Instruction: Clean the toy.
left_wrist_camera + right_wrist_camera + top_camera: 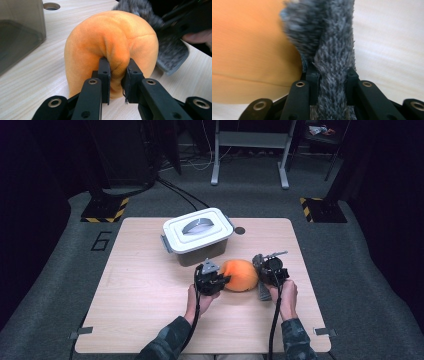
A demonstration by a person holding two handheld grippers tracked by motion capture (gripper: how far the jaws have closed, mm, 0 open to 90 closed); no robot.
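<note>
The left tongs (116, 68) pinch a fold of the round orange plush toy (112, 42). The right tongs (333, 75) clamp its grey furry flap (332, 50). The toy lies on the pale wooden desk (145, 285), at five o'clock from the lidded white plastic box (197, 232). A "6" (101, 241) marks the floor at nine o'clock.

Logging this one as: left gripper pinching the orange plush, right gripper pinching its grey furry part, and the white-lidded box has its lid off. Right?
Not quite: the lid is on. The high view shows the box closed, its white lid seated on top with the handle lying flat. The rest holds: the left gripper pinches a fold of the orange plush, and the right gripper is shut on its grey furry part.
</note>
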